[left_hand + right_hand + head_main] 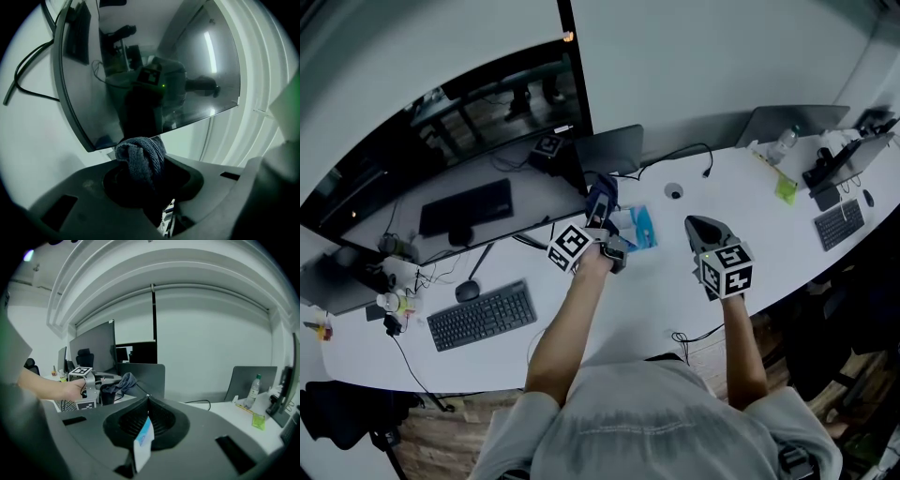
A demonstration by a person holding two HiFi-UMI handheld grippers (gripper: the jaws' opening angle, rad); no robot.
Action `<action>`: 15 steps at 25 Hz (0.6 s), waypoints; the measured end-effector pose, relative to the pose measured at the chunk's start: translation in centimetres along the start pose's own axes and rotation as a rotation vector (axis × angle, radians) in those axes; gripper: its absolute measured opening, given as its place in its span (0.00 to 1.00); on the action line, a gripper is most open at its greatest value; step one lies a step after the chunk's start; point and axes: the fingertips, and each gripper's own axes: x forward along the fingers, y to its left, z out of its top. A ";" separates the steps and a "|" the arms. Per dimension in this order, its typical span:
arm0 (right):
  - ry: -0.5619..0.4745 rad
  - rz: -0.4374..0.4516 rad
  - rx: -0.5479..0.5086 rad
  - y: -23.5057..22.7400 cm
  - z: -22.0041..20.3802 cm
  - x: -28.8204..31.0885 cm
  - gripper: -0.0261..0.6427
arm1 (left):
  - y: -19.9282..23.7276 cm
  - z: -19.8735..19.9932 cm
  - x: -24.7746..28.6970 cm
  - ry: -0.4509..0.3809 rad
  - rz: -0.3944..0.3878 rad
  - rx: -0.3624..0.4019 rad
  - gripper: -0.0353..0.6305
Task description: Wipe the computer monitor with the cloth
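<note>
Left tongs (pixel 140 171) pinching a bunched dark blue-grey terry cloth (pixel 140 152). The cloth sits right at the lower edge of the big curved black monitor (pixel 150 70), near its right-hand end. Can't tell if it actually touches the glass. Right tongs (pixel 149 401) pressed together, with a small white-and-blue slip (pixel 142 446) caught in the seam. They're held over the white desk (pixel 628 309), apart from the monitor. A blue-and-white packet (pixel 639 228) lies on the desk between the two tongs.
</note>
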 end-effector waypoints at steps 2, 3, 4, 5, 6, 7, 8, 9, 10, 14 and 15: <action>-0.003 0.002 -0.006 0.3 0.2 -0.1 0.06 | -0.9 0.3 0.0 -0.007 -0.006 0.000 0.19; -0.005 0.003 -0.008 0.4 0.2 -0.2 0.06 | -1.4 0.5 0.1 -0.010 -0.011 0.002 0.19; -0.008 0.003 -0.010 0.5 0.3 -0.3 0.06 | -1.9 0.7 0.0 -0.013 -0.018 0.005 0.19; -0.010 0.002 -0.012 0.6 0.4 -0.4 0.06 | -2.4 0.9 0.0 -0.018 -0.023 0.009 0.19; -0.012 0.002 -0.013 0.7 0.5 -0.4 0.06 | -2.8 1.0 0.0 -0.024 -0.026 0.014 0.19; -0.013 0.001 -0.014 0.8 0.6 -0.5 0.06 | -3.3 1.2 0.0 -0.032 -0.028 0.019 0.19; -0.015 0.001 -0.016 0.9 0.6 -0.5 0.06 | -3.8 1.3 0.0 -0.041 -0.029 0.026 0.19; -0.017 0.002 -0.017 1.0 0.7 -0.6 0.06 | -4.3 1.5 0.0 -0.050 -0.031 0.034 0.19; -0.020 0.003 -0.019 1.1 0.8 -0.7 0.06 | -4.8 1.7 0.0 -0.057 -0.035 0.040 0.19; -0.028 0.000 -0.022 1.3 1.0 -1.1 0.06 | -7.0 2.2 0.1 -0.068 -0.060 0.069 0.19; -0.030 -0.001 -0.023 1.3 1.1 -1.2 0.06 | -7.5 2.3 0.1 -0.069 -0.065 0.077 0.19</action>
